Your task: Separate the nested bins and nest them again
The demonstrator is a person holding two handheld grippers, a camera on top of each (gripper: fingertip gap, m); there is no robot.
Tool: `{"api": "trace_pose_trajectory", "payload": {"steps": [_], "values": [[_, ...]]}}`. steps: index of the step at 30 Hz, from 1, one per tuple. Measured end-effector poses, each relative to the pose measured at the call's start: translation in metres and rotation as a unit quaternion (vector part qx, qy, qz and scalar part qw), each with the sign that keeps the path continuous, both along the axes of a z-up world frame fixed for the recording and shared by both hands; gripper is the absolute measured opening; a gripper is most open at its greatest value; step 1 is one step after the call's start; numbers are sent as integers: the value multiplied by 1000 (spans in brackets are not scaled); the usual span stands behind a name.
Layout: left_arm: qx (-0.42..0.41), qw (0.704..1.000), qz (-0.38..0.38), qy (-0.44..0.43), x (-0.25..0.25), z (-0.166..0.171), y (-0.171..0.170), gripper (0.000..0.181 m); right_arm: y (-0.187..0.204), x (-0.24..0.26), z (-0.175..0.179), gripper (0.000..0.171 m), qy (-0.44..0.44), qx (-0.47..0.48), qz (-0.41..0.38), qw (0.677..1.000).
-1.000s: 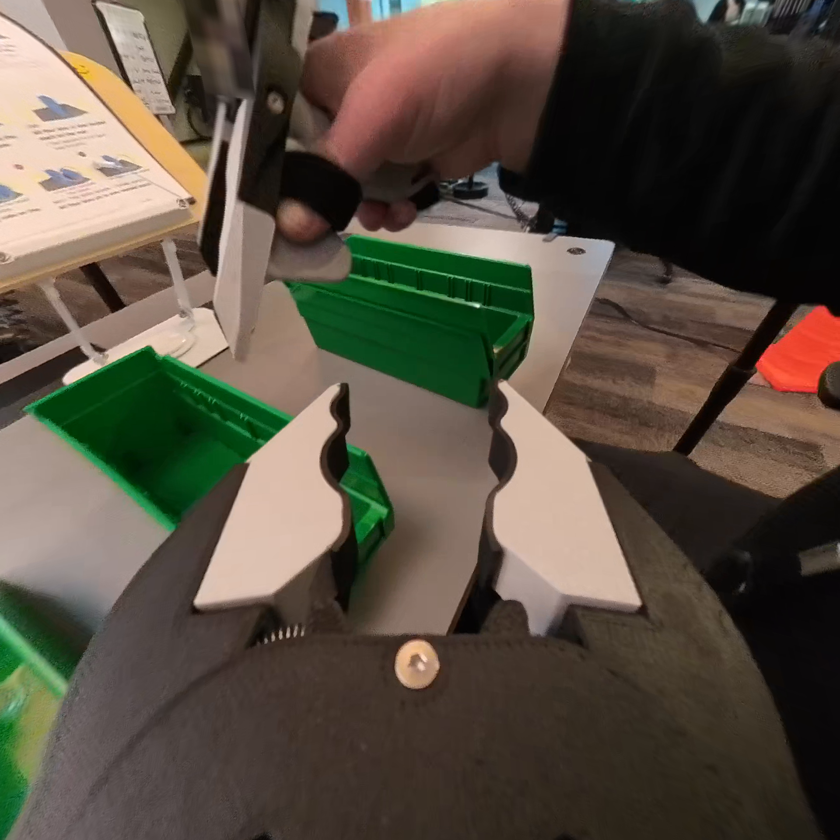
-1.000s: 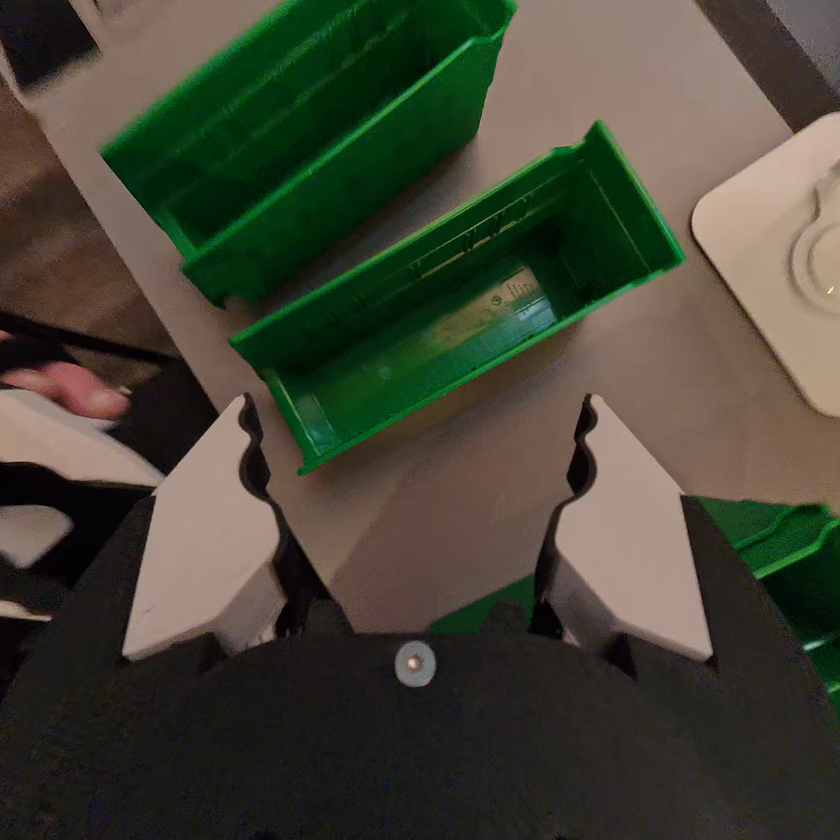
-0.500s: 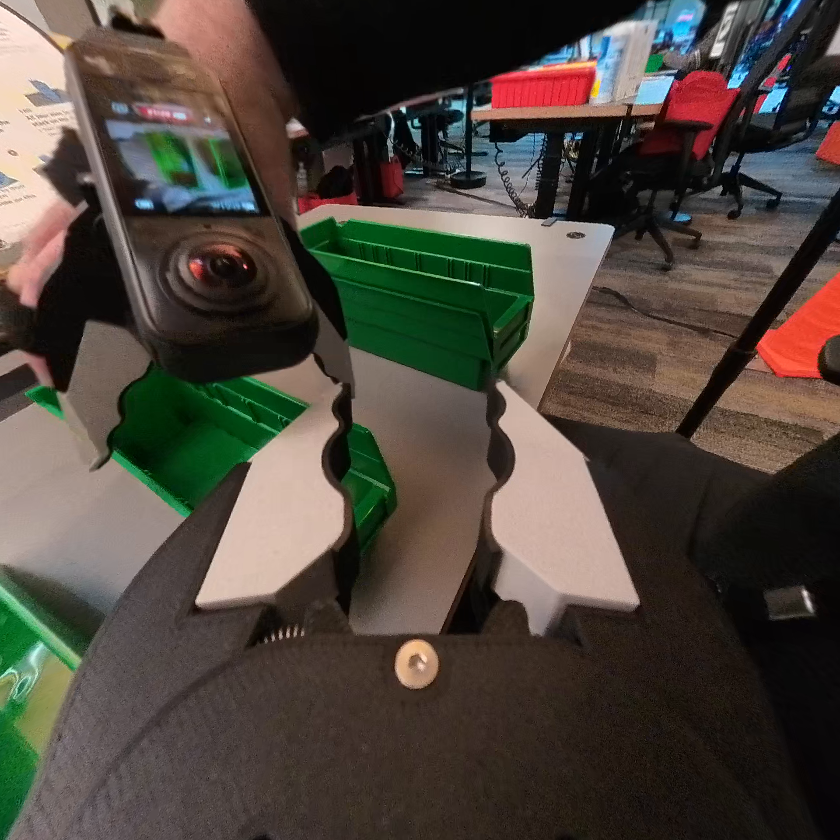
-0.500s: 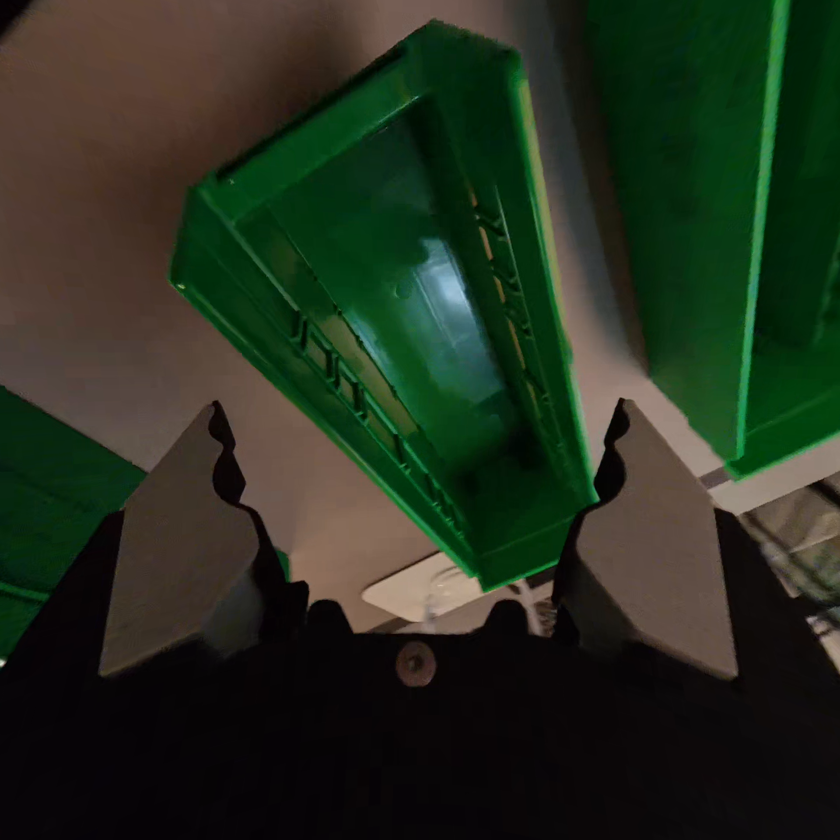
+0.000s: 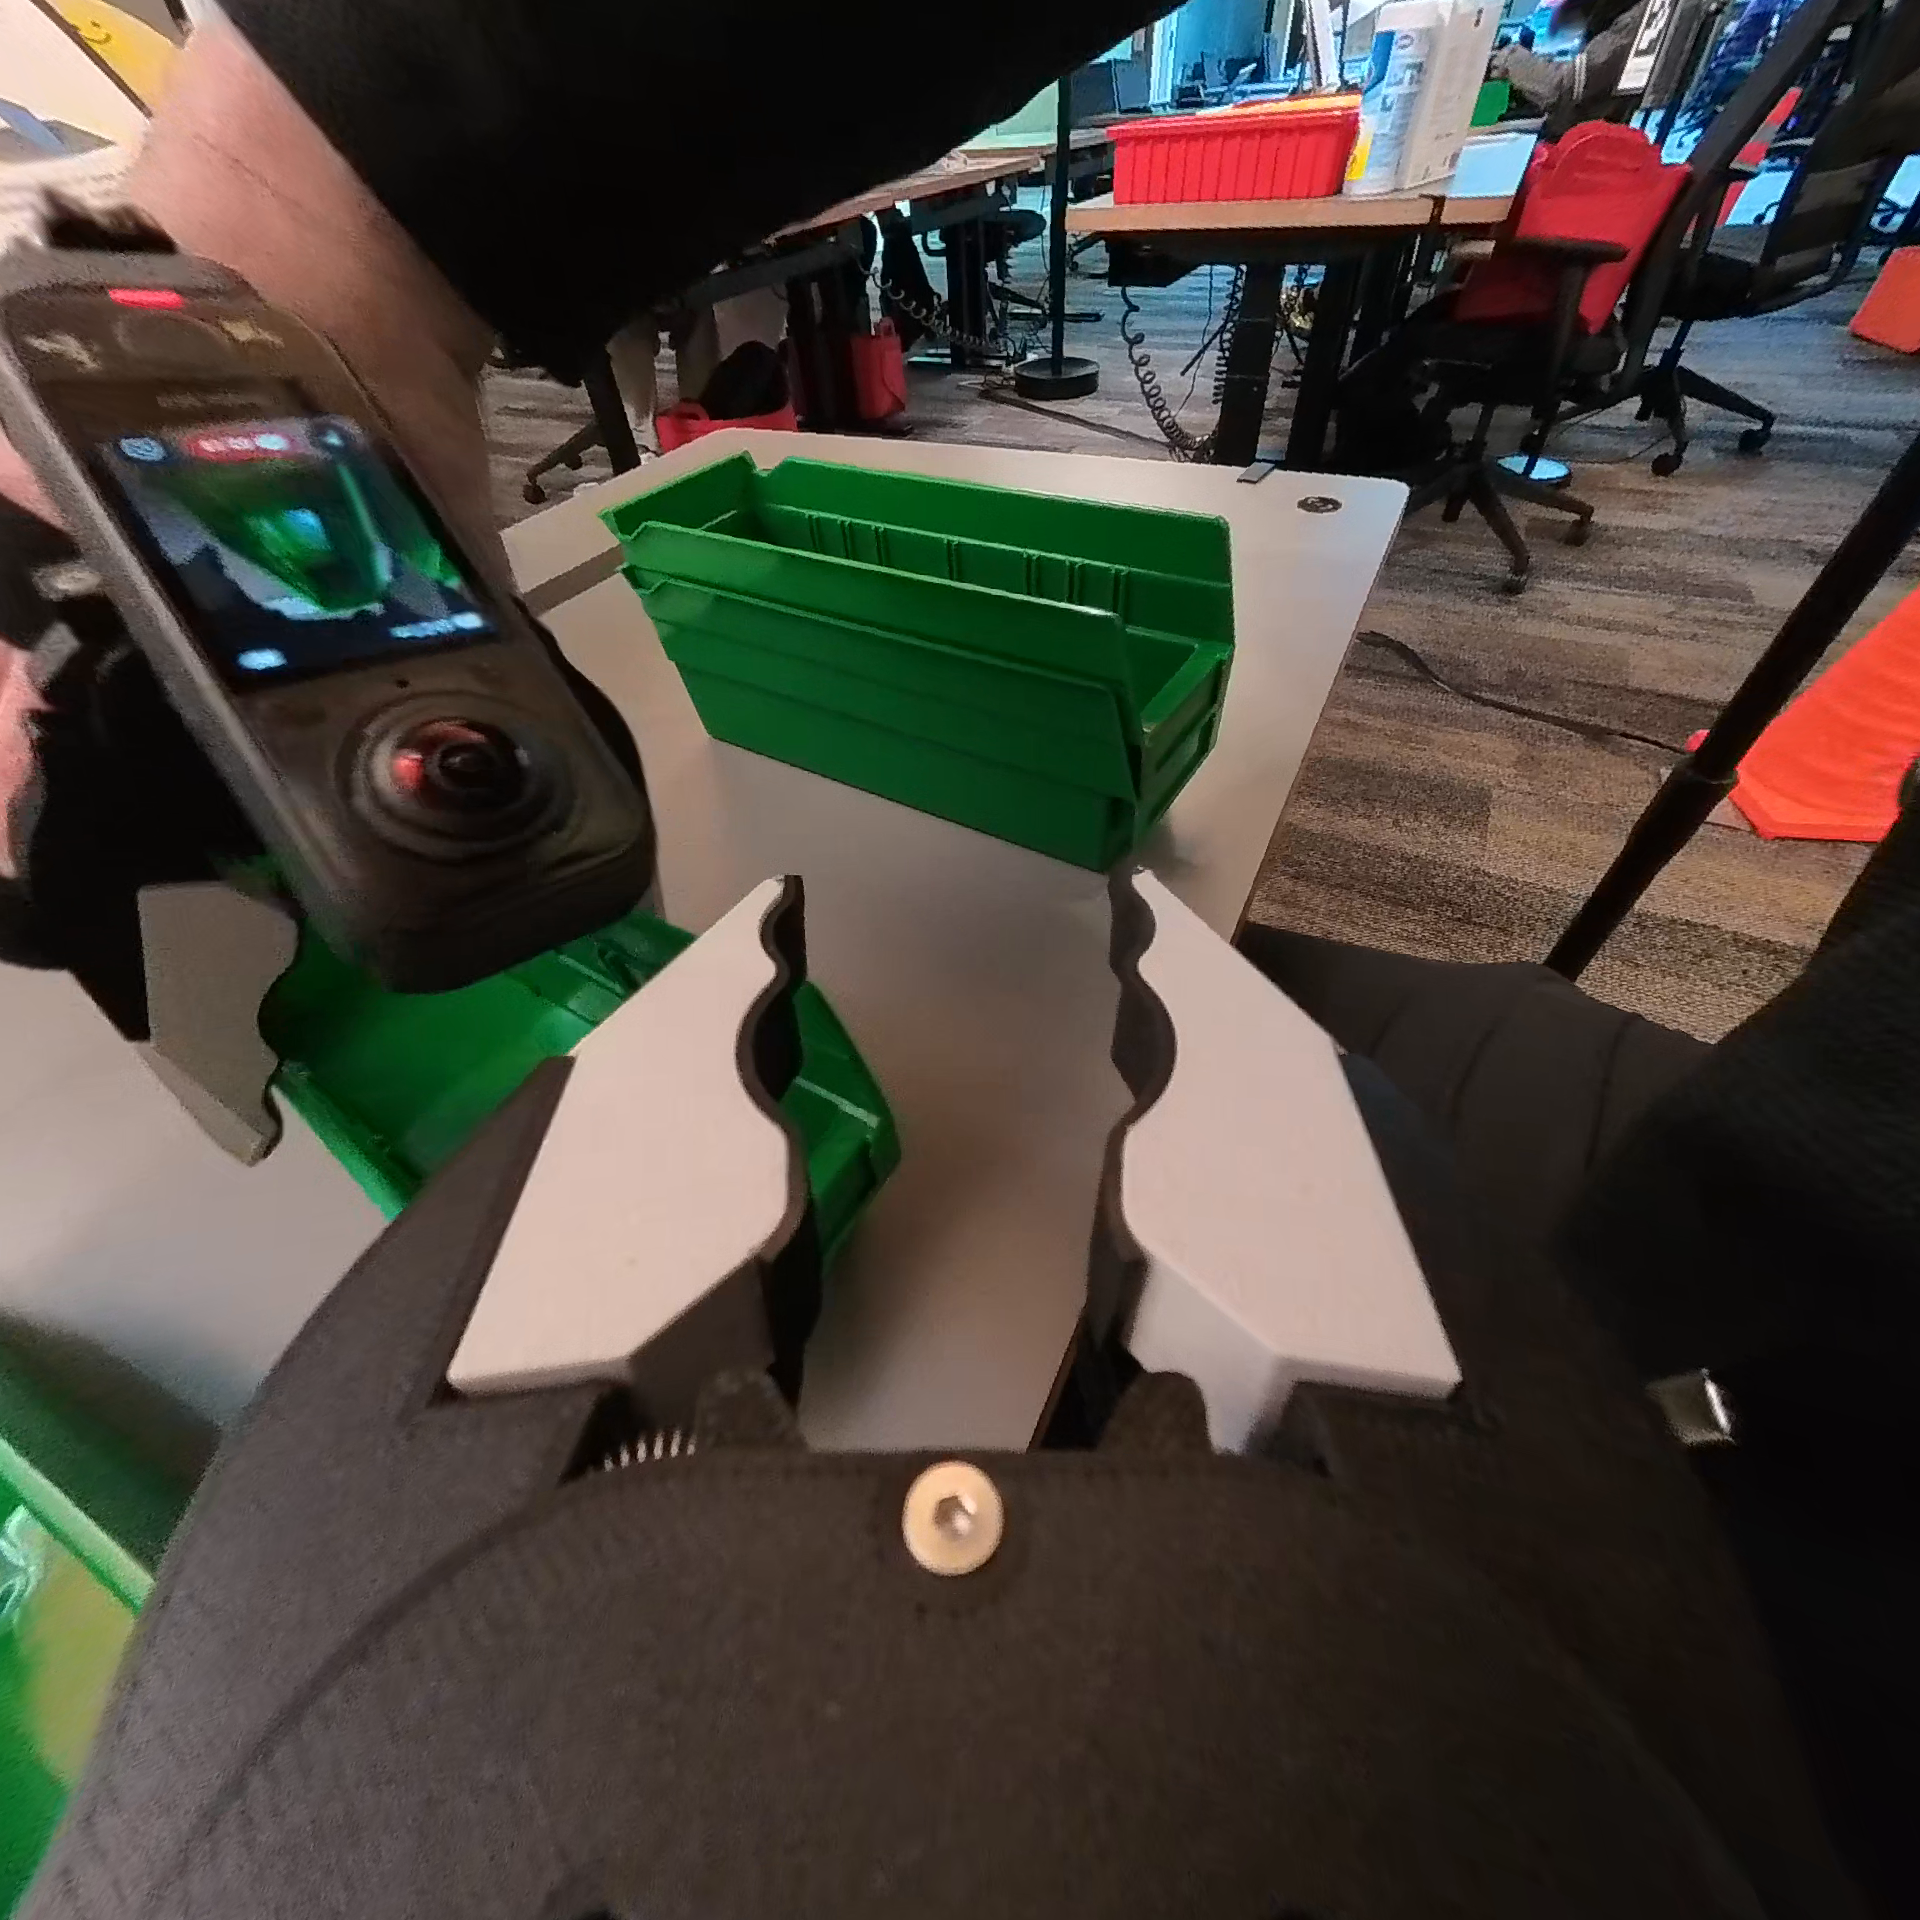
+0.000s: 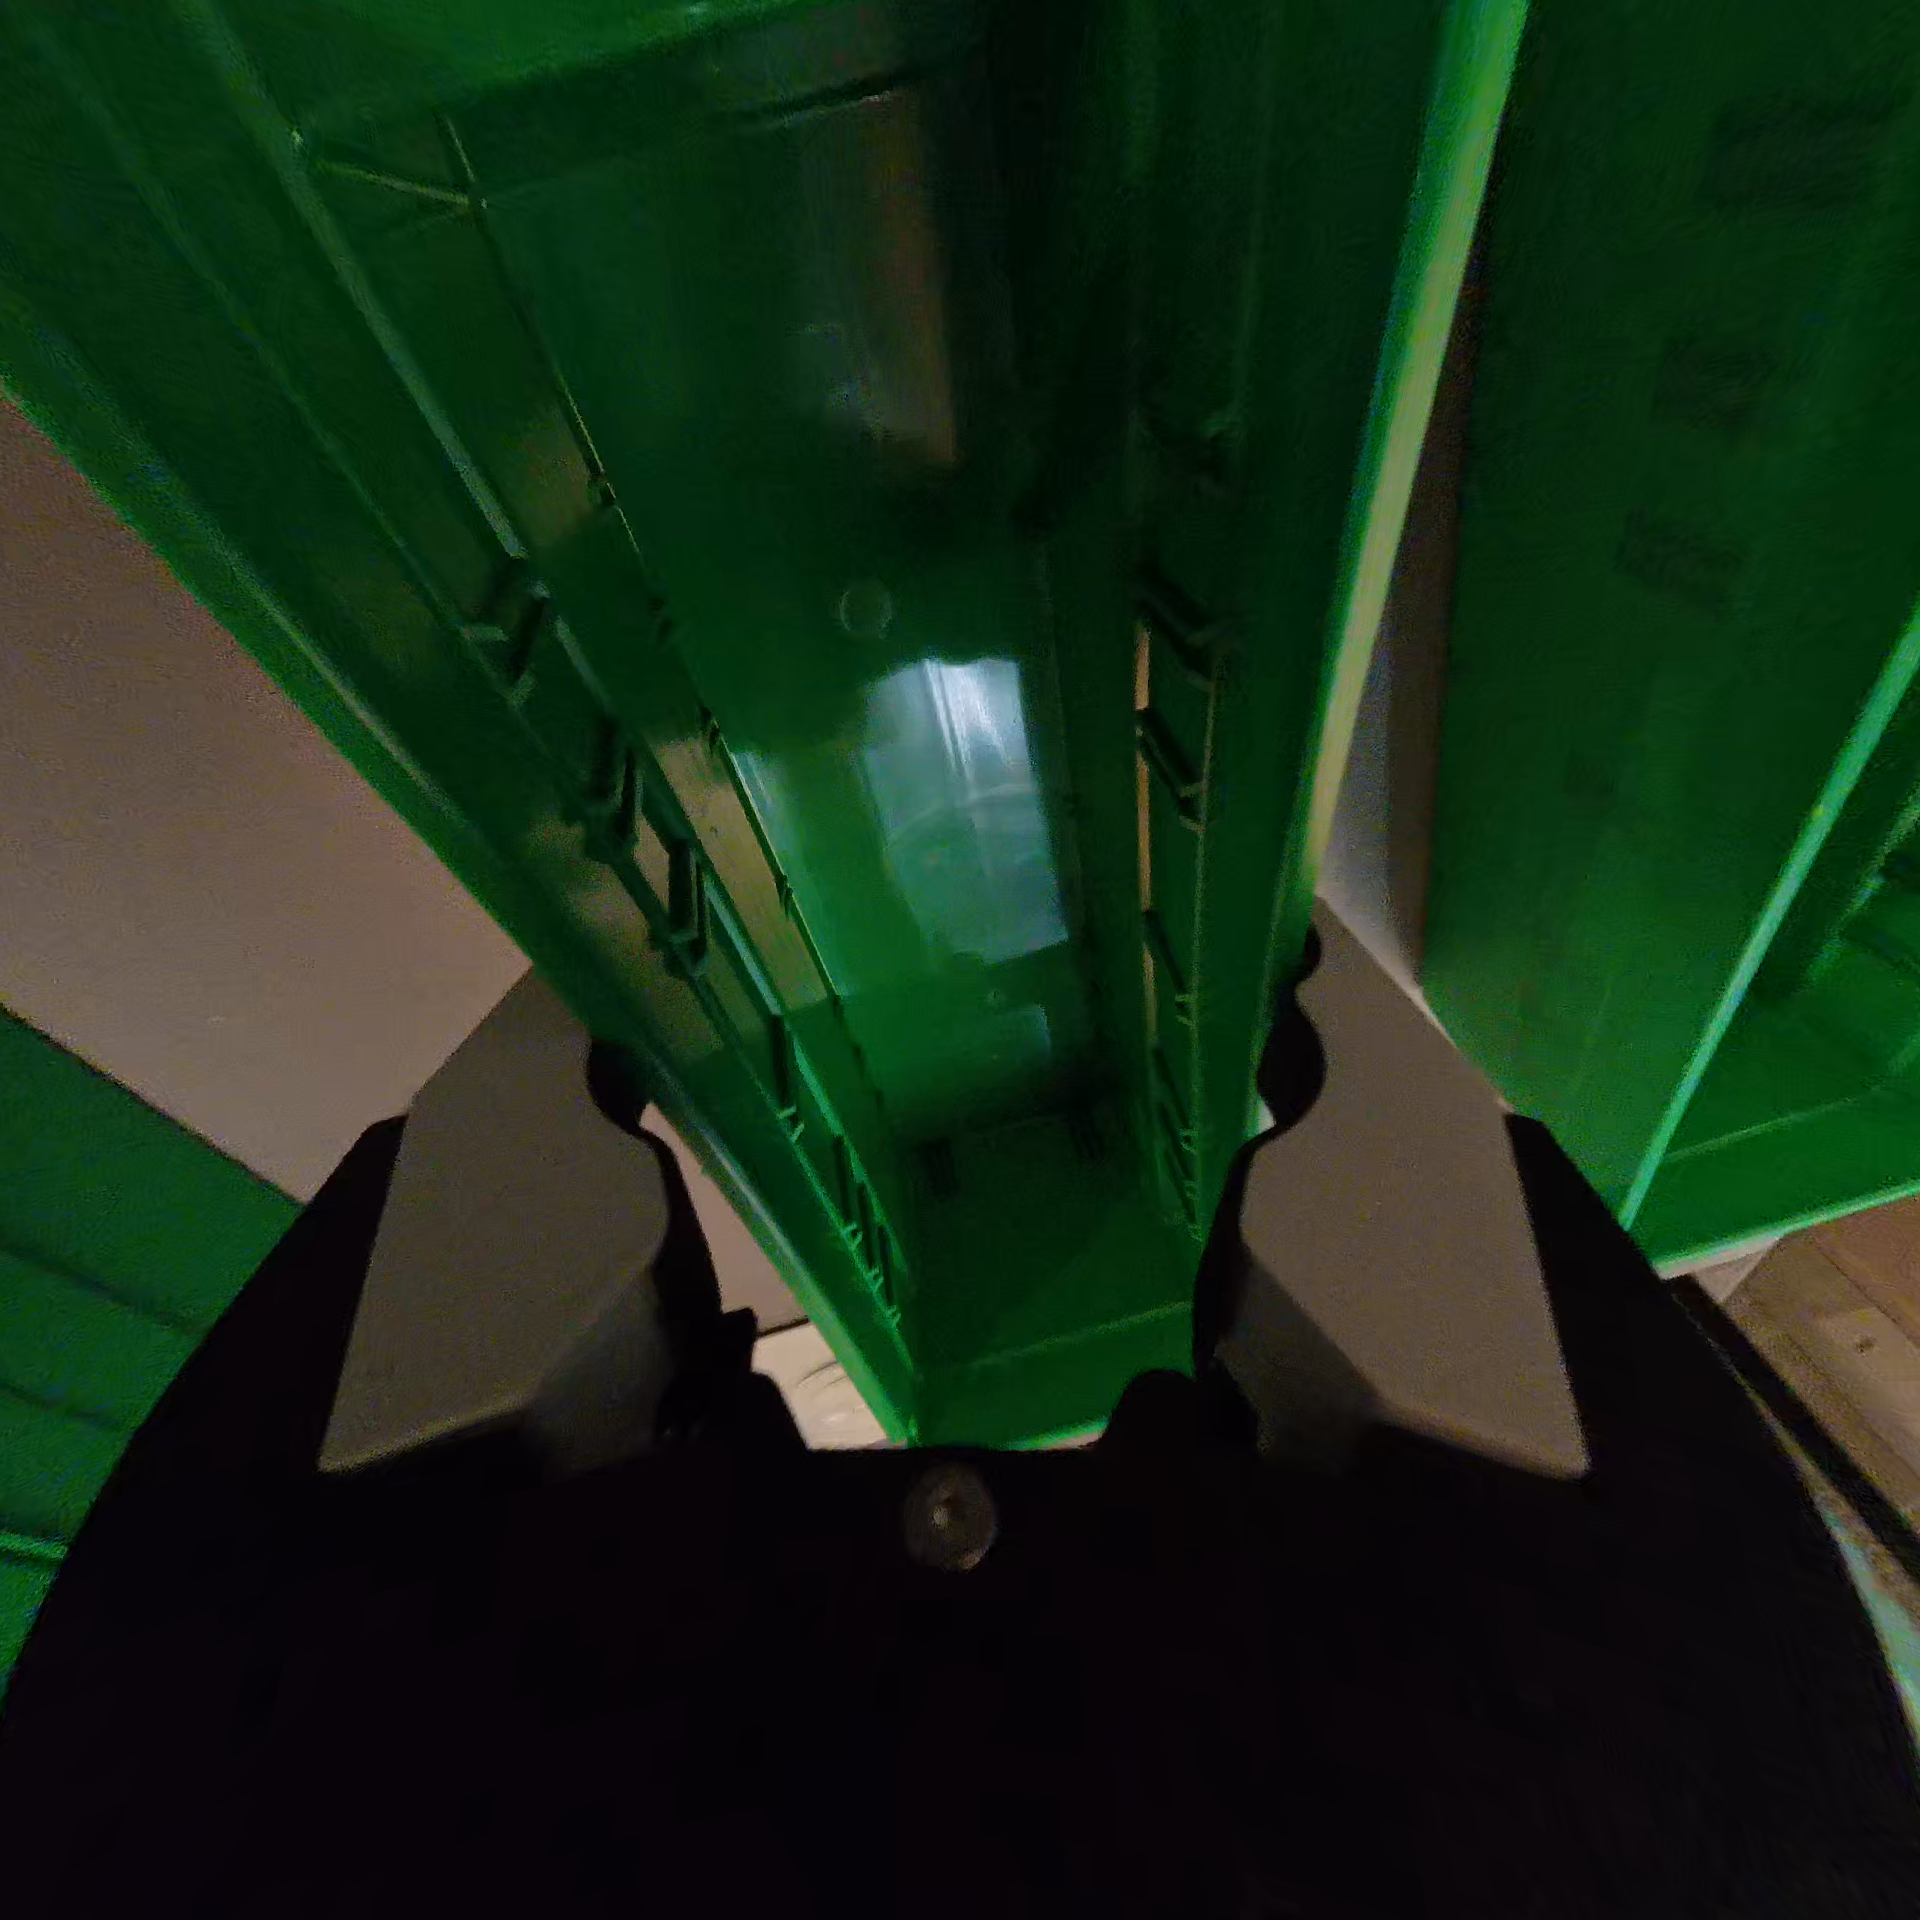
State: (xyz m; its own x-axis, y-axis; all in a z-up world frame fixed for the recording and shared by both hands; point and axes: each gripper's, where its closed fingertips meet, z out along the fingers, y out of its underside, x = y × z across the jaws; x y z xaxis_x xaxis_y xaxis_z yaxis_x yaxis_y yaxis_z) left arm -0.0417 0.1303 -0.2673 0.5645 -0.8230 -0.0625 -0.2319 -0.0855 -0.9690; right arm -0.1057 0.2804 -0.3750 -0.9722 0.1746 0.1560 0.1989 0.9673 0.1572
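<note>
A single green bin (image 5: 416, 1081) lies open side up on the grey table (image 5: 966, 1195), left of my left gripper (image 5: 956, 904). The left gripper is open and empty, low over the table's near edge. My right gripper (image 6: 945, 997) straddles one end of this bin (image 6: 935, 831), with its fingers against the outer sides of the two long walls. In the left wrist view its camera body (image 5: 343, 675) and one finger (image 5: 208, 1029) show over the bin. A stack of nested green bins (image 5: 935, 665) stands at the far side and also shows in the right wrist view (image 6: 1662, 623).
Another green bin (image 5: 42, 1558) lies at the lower left and also shows in the right wrist view (image 6: 104, 1195). A white stand base (image 6: 821, 1392) lies behind the held bin's end. The table's edge (image 5: 1309, 748) is on the right, with a black tripod pole (image 5: 1714, 748) beyond it.
My right gripper has swung round and dropped onto the end of the single bin, and its jaws have narrowed onto the walls. The left gripper has stayed in place, open.
</note>
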Motion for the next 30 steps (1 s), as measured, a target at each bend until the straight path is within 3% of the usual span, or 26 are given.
{"api": "trace_pose_trajectory", "payload": {"steps": [1,3,8,17,24,30], "values": [[-1,1000,0,-1,0,0,0,57,1,1,1,112,-8,-2,-17,1000],[-2,1000,-1,-3,0,0,1,57,0,2,3,109,-19,-17,-49,998],[-1,1000,-2,-2,1,0,-1,57,7,13,5,108,-6,-4,-29,1000],[-3,1000,-5,-1,2,-2,-1,57,7,40,46,104,28,-23,-76,996],[-5,1000,-3,2,3,-4,-1,57,7,65,50,99,23,-13,-82,996],[-12,1000,0,12,1,-11,2,57,23,81,97,98,57,31,-80,995]]}}
